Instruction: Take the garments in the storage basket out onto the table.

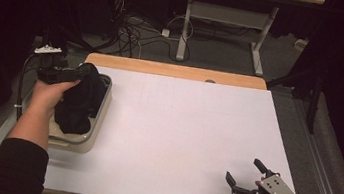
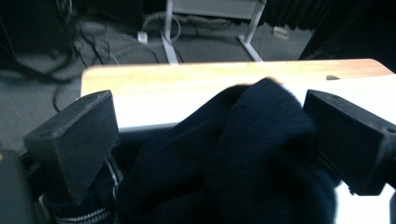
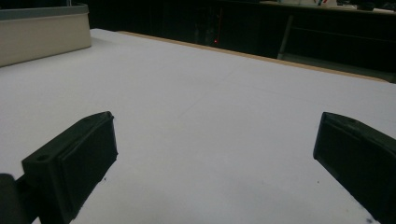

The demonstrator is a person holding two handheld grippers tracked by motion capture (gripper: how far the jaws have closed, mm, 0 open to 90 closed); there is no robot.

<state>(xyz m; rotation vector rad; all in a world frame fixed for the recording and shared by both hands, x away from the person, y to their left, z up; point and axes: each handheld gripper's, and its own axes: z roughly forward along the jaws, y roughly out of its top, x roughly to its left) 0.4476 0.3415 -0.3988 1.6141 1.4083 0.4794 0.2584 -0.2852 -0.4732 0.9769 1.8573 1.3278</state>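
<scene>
We're at the pick-up step: at the left of the high view our left gripper (image 1: pixel 64 74) sits over the tray (image 1: pixel 99 117), and in the left gripper view its fingers (image 2: pixel 74 135) stand wide apart w/ the dark cloth (image 2: pixel 243 158) bunched between them, not yet pinched. Next move, as we judge it, needs those fingers closed firmly on a thick fold, then a lift clear of the tray rim and across to the white bench (image 1: pixel 180 133). Count: 1 tray, 1 dark bundle (can't tell if it's more than one piece; a striped cuff shows), 2 grippers, the right gripper (image 1: pixel 245 179) resting lower right, fingers (image 3: pixel 74 154) wide open & holding nothing.
</scene>
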